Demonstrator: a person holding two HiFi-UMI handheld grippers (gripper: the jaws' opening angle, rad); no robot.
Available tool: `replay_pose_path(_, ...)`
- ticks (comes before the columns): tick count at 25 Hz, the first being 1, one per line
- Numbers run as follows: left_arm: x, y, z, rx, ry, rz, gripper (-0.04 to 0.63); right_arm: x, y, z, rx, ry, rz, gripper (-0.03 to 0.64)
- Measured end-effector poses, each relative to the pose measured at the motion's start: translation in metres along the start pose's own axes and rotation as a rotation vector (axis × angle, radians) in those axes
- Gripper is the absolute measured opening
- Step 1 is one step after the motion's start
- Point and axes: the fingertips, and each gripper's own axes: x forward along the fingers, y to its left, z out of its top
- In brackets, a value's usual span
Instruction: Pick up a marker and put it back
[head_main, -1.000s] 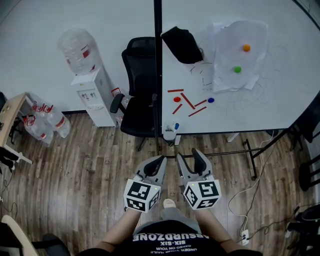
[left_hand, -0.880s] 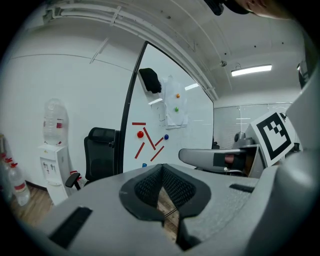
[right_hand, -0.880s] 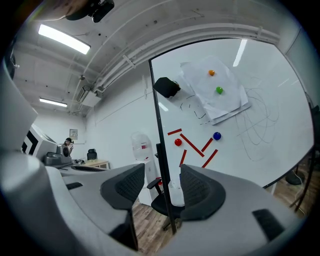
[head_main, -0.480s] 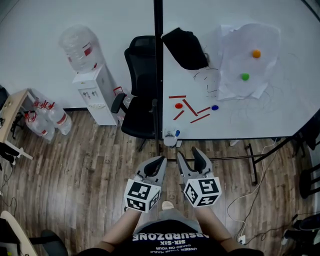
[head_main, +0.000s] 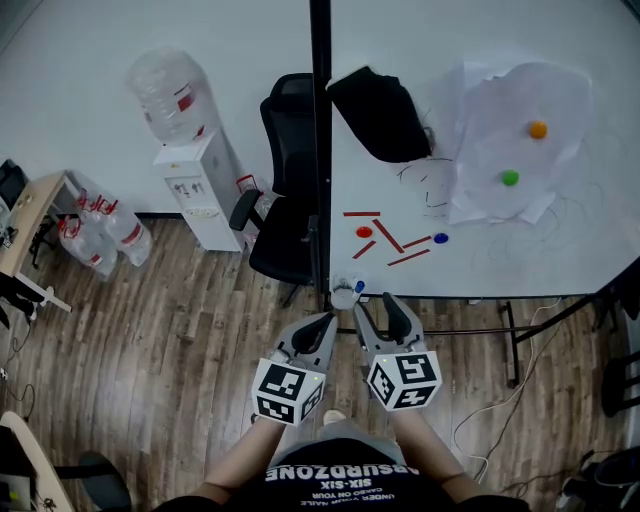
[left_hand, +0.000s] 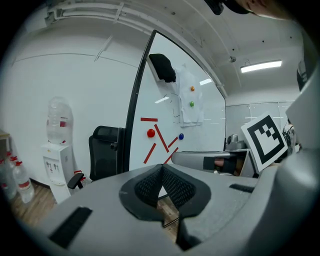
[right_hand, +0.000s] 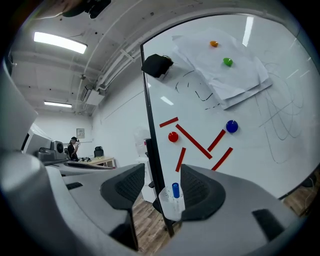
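Marker (right_hand: 175, 190) beside black post (head_main: 321, 150), chair (head_main: 285, 200) nearby

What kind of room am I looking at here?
Most likely an office or meeting room: a large whiteboard with magnets and scribbles, a black office chair beside it, and a water dispenser against the wall on a wood floor.

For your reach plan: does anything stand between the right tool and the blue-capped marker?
Nothing visible does. The right tool is open, and the blue-capped marker shows unblocked past its jaws, standing in a clear cup.
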Motion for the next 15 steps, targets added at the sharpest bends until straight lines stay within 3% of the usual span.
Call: replay_pose_path(15, 0.037, 0.019, -0.006, -0.033, 0.003, 0.06, 0.006, 0.047, -0.022, -0.029, -0.011, 0.101, 0.083, 0.196)
